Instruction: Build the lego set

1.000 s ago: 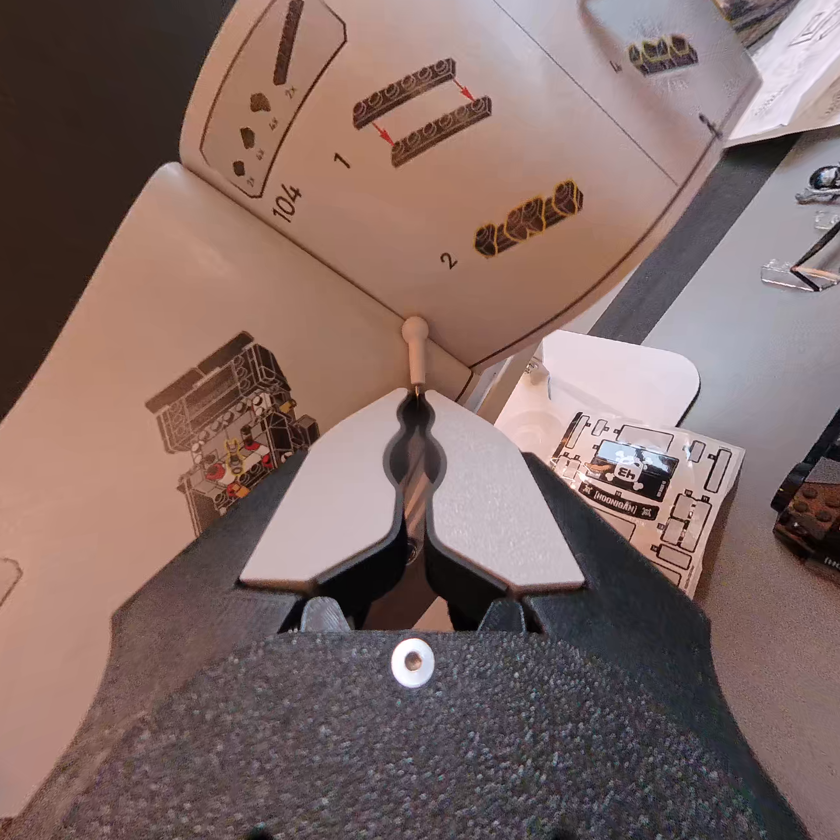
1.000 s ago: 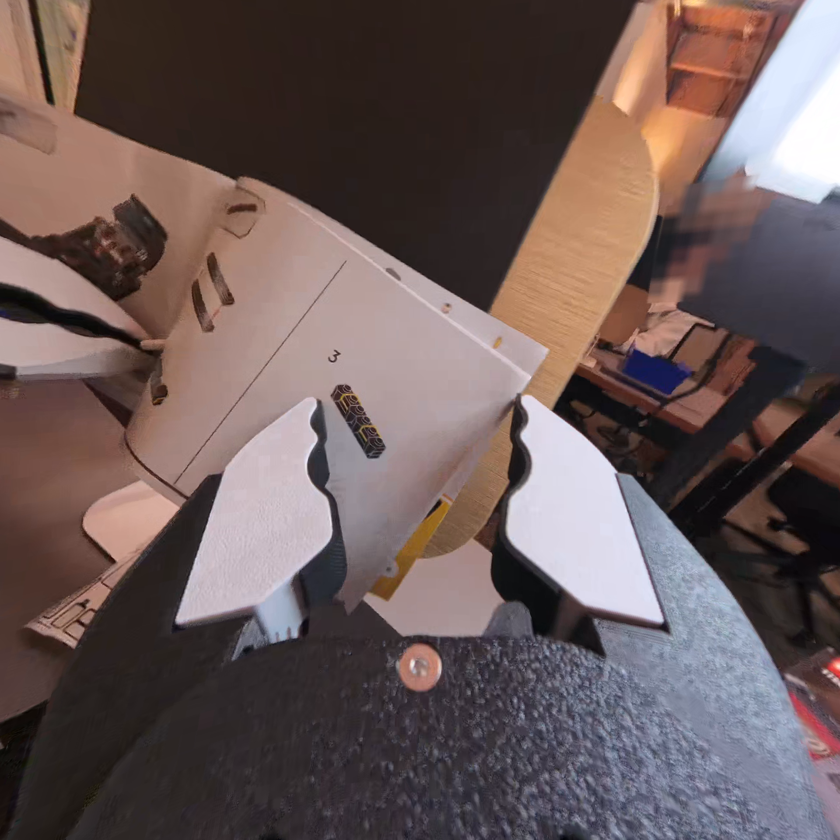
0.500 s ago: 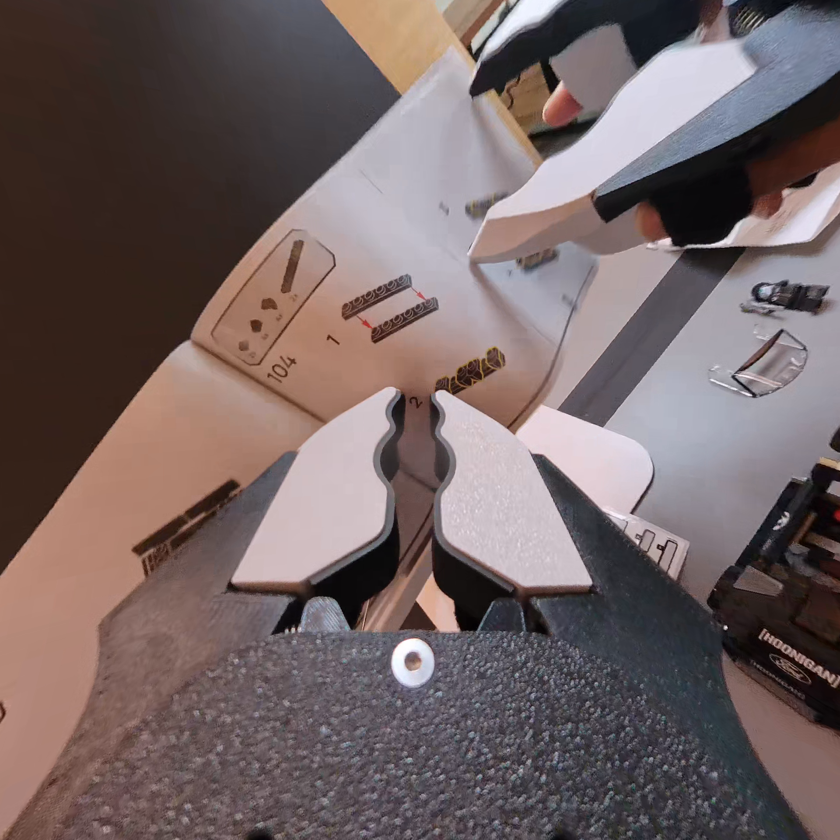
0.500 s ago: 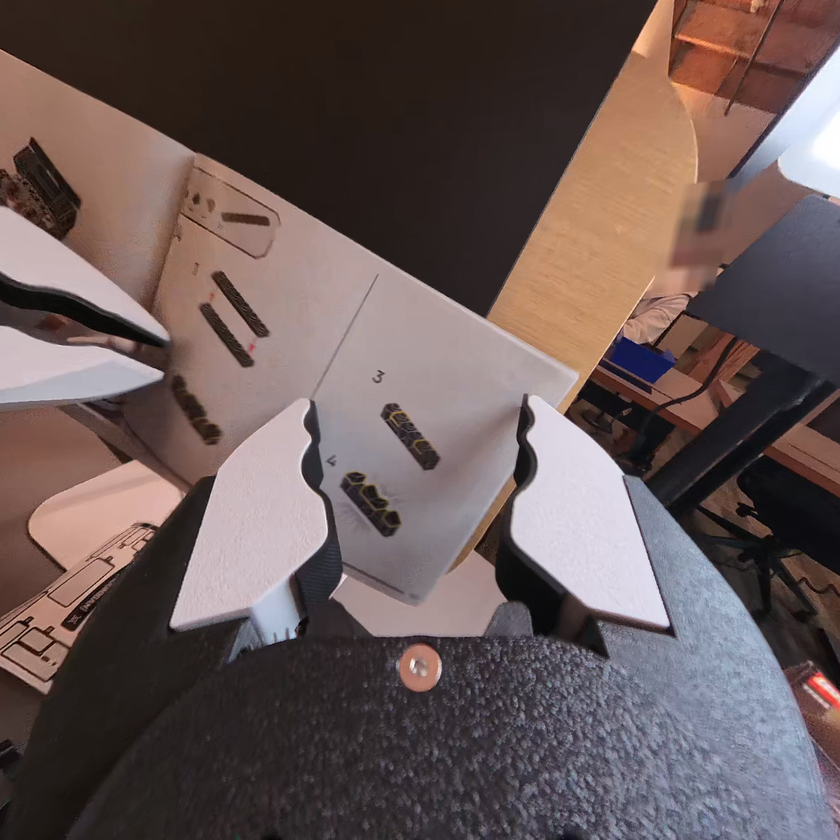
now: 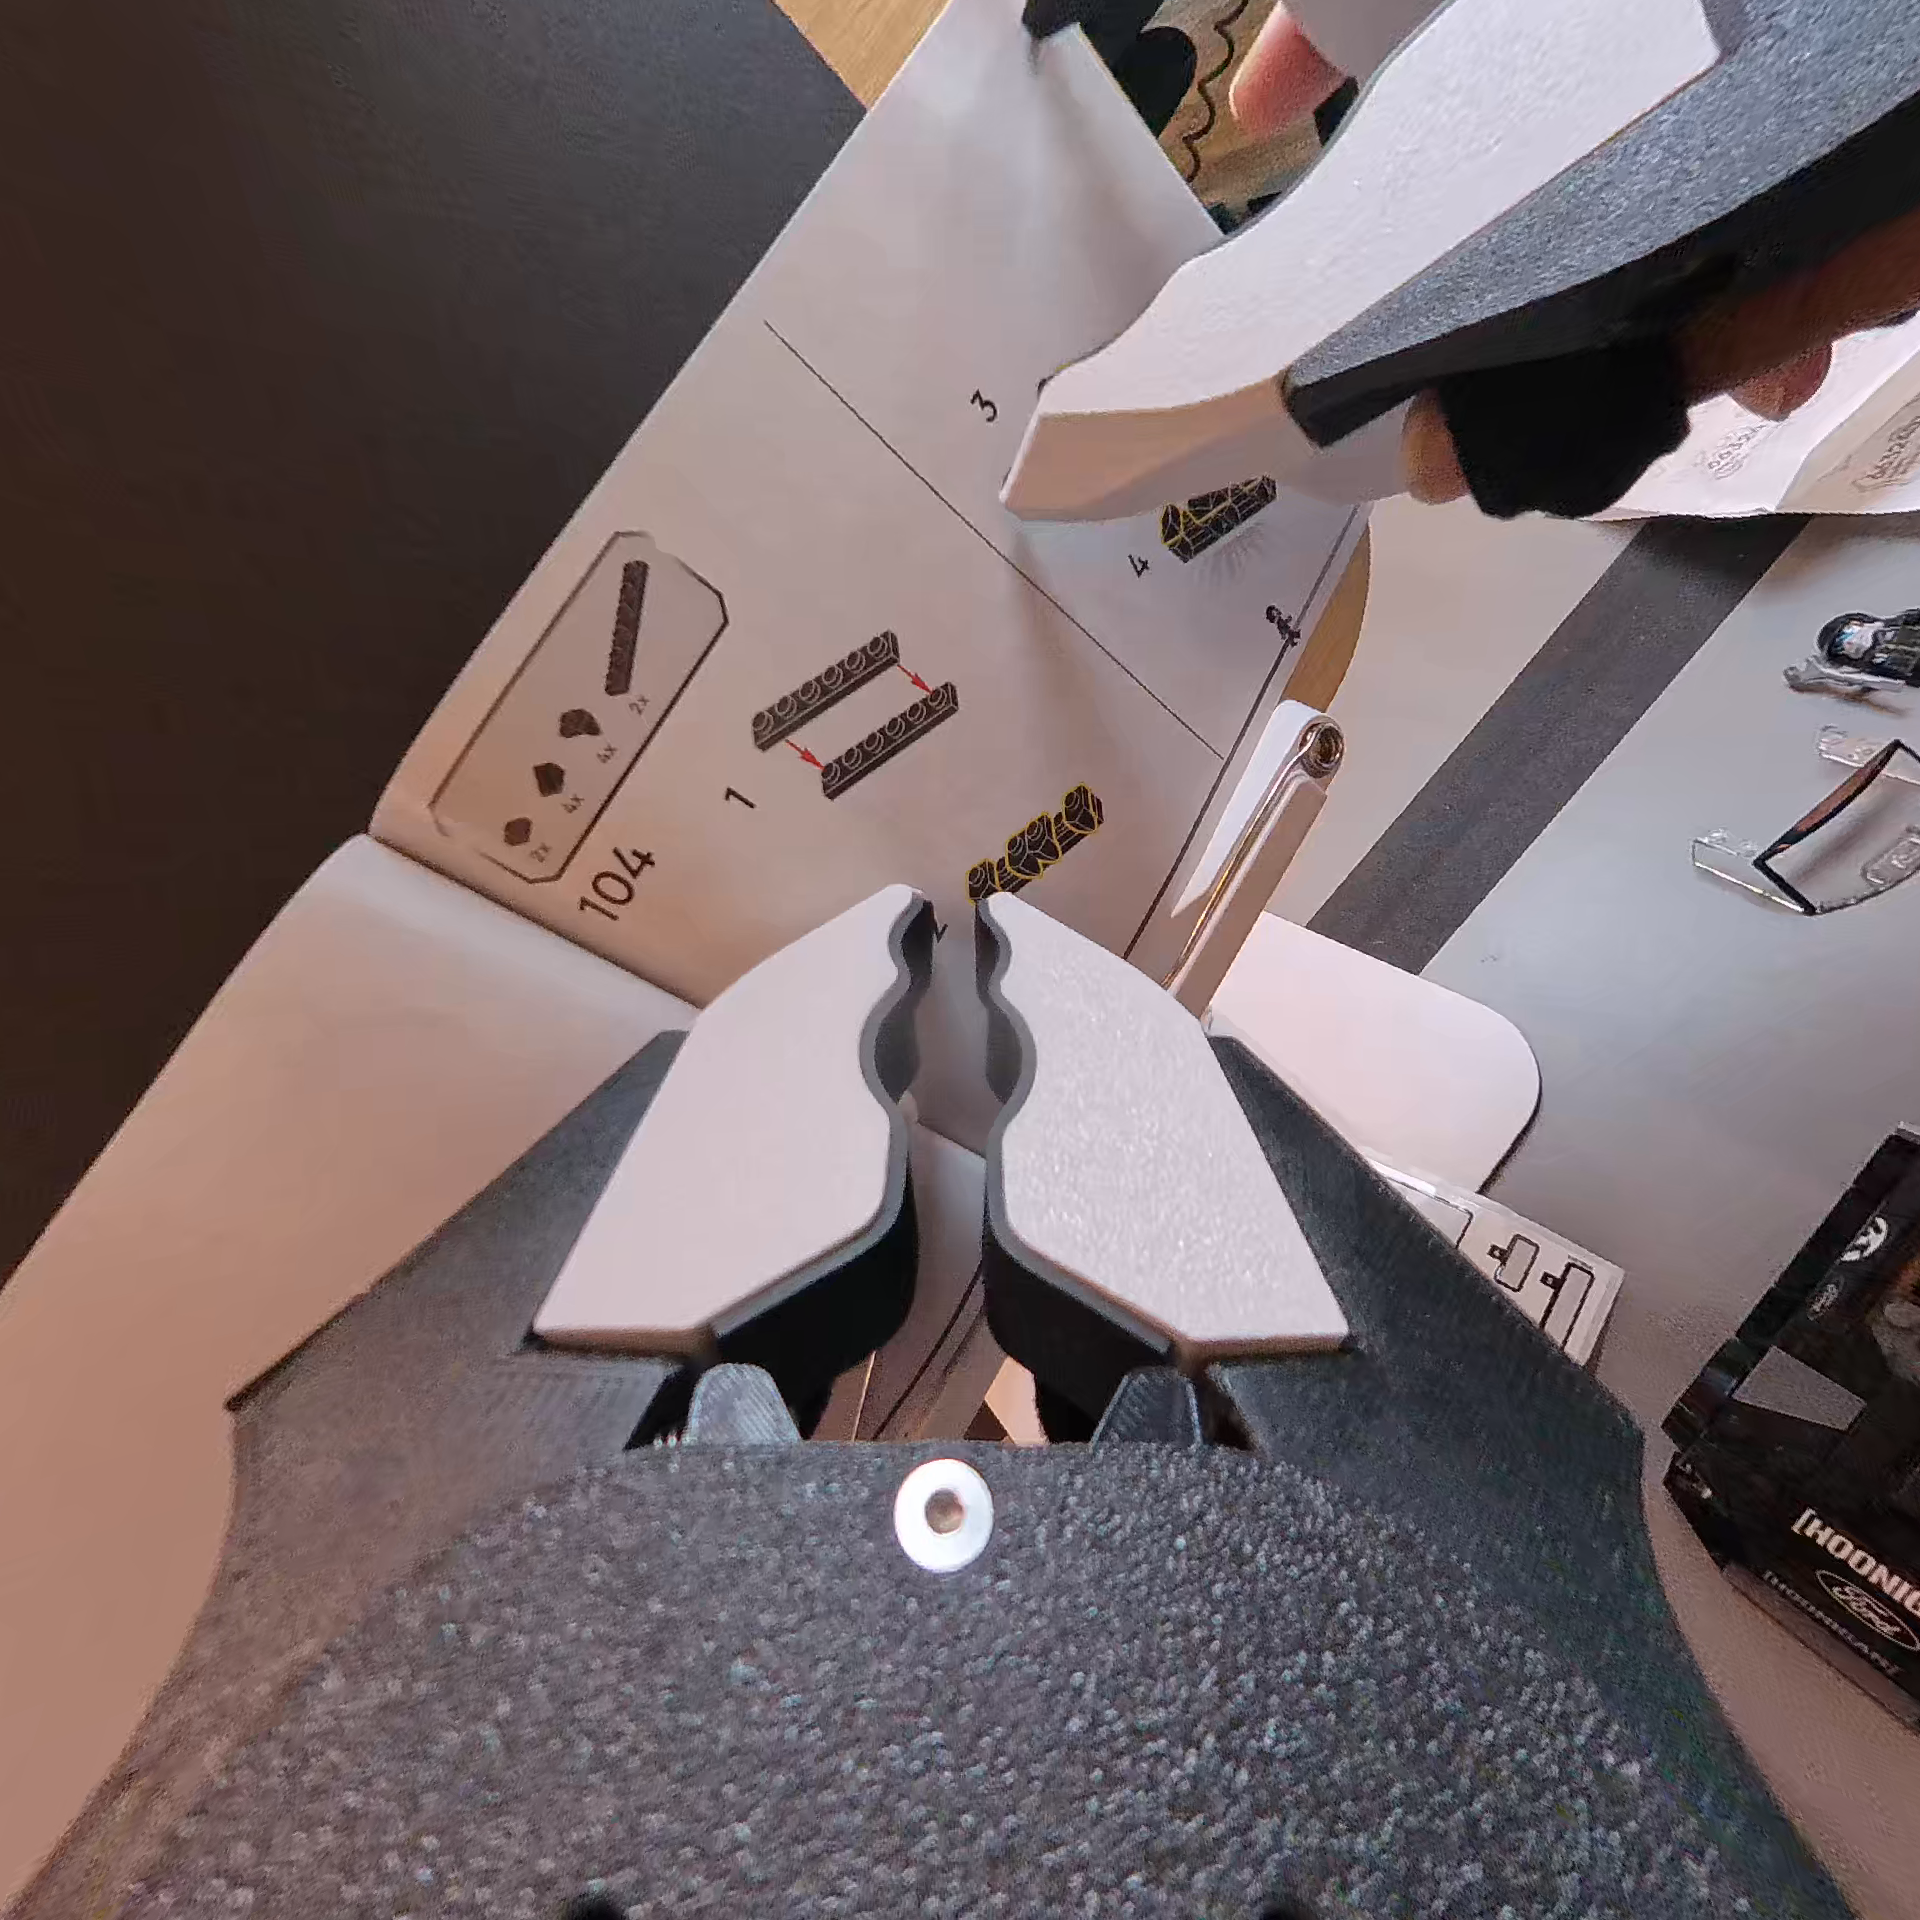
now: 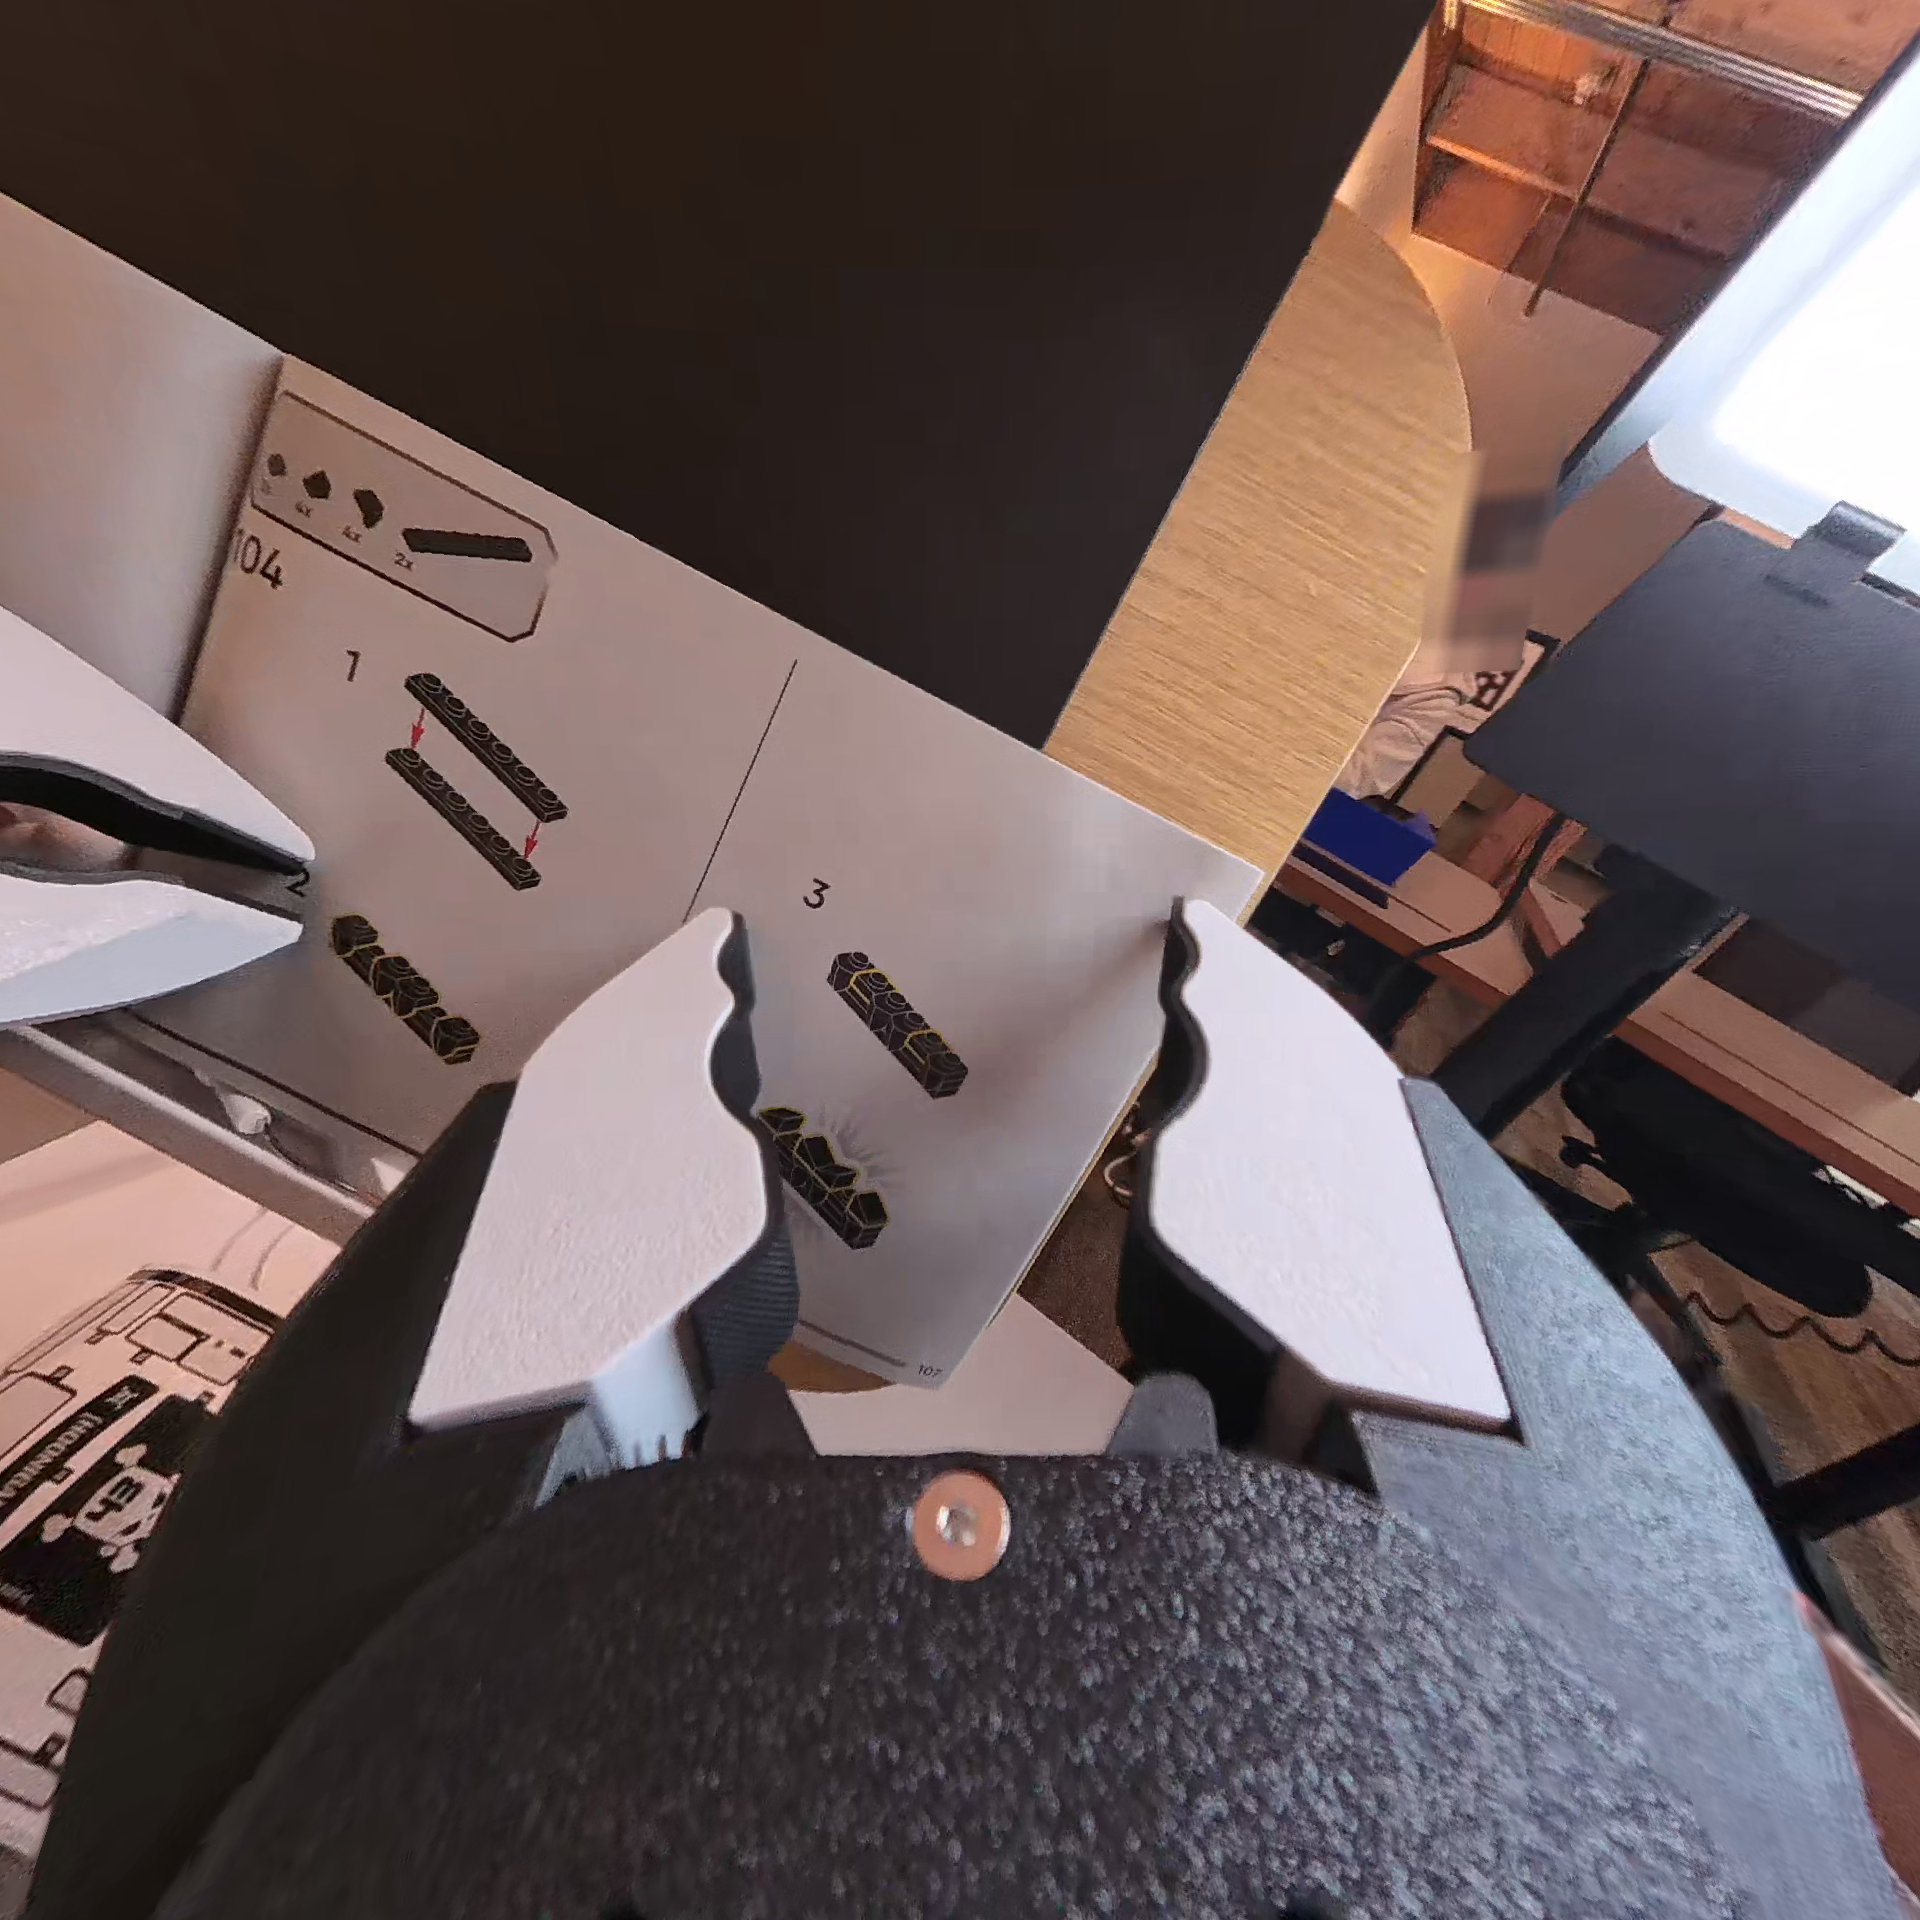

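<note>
The open instruction booklet (image 5: pixel 831 520) leans on a white stand (image 5: pixel 1257 831), showing a page of black brick steps; it also shows in the right wrist view (image 6: pixel 935 831). My left gripper (image 5: pixel 951 920) points at the page's lower part near the spine. Its jaws are almost shut with a thin gap, and I see nothing gripped; it also shows in the right wrist view (image 6: pixel 301 894). My right gripper (image 6: pixel 954 914) is wide open and empty in front of the page's outer half. One of its fingers (image 5: pixel 1299 312), held by a gloved hand (image 5: pixel 1558 436), shows in the left wrist view.
A sticker sheet (image 5: pixel 1527 1268) lies by the stand's base (image 5: pixel 1382 1060). A black Lego car build (image 5: pixel 1818 1455) sits at the right on the grey table. A clear windscreen piece (image 5: pixel 1849 852) and a small figure (image 5: pixel 1870 649) lie farther back. A wooden panel (image 6: pixel 1268 623) stands behind the booklet. The black Lego car build (image 5: pixel 1818 1455) lies around 20 cm away from my left fingertips.
My left gripper's tips, touching a second ago, now stand slightly apart, lower on the page. My right gripper stays open and has shifted across the page, which now faces it more squarely.
</note>
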`<act>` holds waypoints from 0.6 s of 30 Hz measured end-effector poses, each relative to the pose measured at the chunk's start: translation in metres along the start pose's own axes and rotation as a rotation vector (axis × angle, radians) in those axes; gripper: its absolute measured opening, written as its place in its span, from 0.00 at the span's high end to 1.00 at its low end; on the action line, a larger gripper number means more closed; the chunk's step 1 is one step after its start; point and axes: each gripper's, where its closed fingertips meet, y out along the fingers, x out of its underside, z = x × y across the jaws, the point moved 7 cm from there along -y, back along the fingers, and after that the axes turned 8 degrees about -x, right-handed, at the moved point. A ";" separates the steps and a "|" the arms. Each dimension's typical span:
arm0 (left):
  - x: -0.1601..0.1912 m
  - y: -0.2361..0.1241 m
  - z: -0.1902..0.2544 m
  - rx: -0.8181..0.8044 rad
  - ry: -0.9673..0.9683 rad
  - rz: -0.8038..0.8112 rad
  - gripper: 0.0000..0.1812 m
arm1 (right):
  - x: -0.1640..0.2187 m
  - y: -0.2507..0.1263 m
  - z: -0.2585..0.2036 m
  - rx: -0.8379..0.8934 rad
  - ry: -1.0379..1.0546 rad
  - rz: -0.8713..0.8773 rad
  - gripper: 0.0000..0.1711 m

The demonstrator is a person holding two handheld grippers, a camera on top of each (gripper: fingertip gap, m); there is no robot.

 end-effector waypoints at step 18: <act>-0.006 -0.021 0.005 0.001 -0.046 0.101 0.94 | -0.004 -0.023 -0.019 -0.055 -0.068 0.050 0.98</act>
